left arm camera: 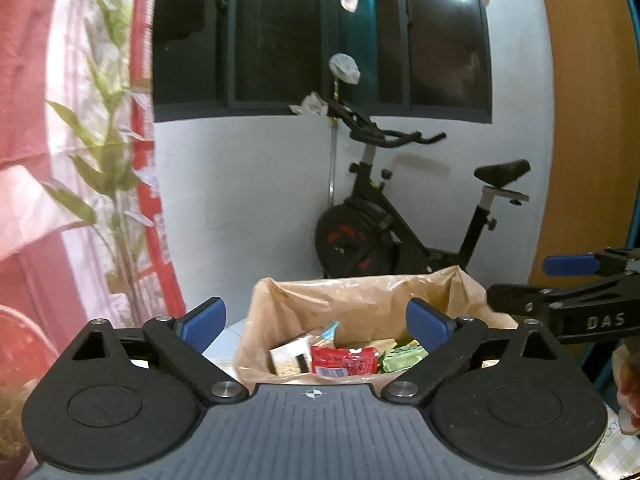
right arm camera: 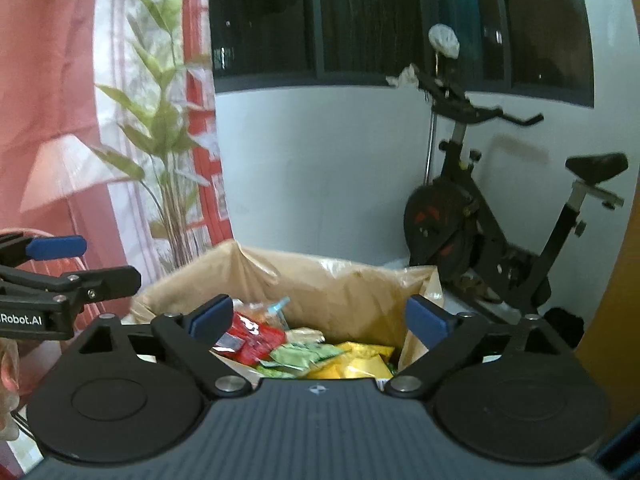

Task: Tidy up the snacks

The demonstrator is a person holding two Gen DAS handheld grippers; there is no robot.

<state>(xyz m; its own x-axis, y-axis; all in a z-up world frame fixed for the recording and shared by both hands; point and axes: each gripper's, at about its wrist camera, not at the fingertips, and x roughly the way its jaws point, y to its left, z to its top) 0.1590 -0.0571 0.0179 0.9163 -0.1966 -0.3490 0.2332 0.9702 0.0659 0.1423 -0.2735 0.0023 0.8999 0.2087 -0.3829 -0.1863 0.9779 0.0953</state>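
With both my left gripper [left arm camera: 316, 322] and right gripper [right arm camera: 319, 318] spread wide and empty above the snack-filled paper bag [left arm camera: 360, 292], I risk snagging its flimsy rim and tipping it.

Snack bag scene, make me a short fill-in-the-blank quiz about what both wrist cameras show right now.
1. The snacks sit inside a ____ paper bag.
2. Both the left claw and the right claw are ____.
3. Next to the red packet lies a green packet and a ____ one.
4. Behind the bag stands an exercise ____.

Missing words: brown; open; yellow; bike
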